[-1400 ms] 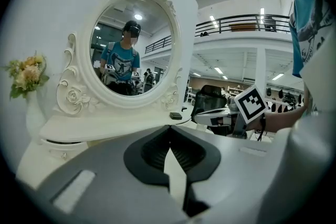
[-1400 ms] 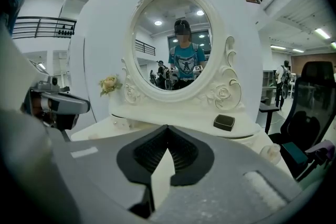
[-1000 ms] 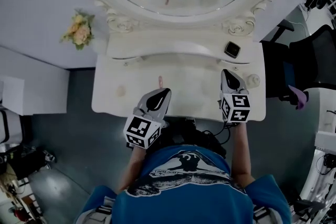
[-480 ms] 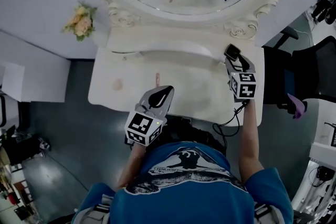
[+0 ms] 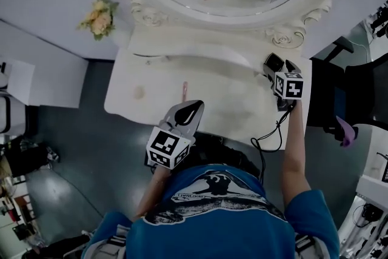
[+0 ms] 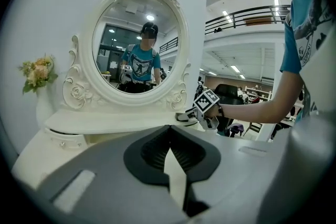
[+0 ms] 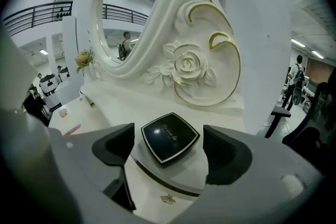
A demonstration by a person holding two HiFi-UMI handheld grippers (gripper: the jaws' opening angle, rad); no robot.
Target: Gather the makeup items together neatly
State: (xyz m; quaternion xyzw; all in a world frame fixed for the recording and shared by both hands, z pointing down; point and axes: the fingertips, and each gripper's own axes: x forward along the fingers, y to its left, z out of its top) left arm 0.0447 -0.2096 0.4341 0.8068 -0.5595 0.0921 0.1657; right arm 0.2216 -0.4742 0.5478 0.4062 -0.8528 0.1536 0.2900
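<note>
The right gripper is positioned at the back right corner of the dressing table. Its jaws are opening and stand wide on either side of a black compact, with neither pad touching it. The compact lies flat on the raised shelf below the mirror. The left gripper is at the front edge, its jaws pressed together on nothing. A pink stick lies near the table's middle, and a small round item lies toward the left edge.

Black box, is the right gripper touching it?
Apart. The right gripper view shows the right gripper's jaws opening beside the black box, white shelf showing between.
</note>
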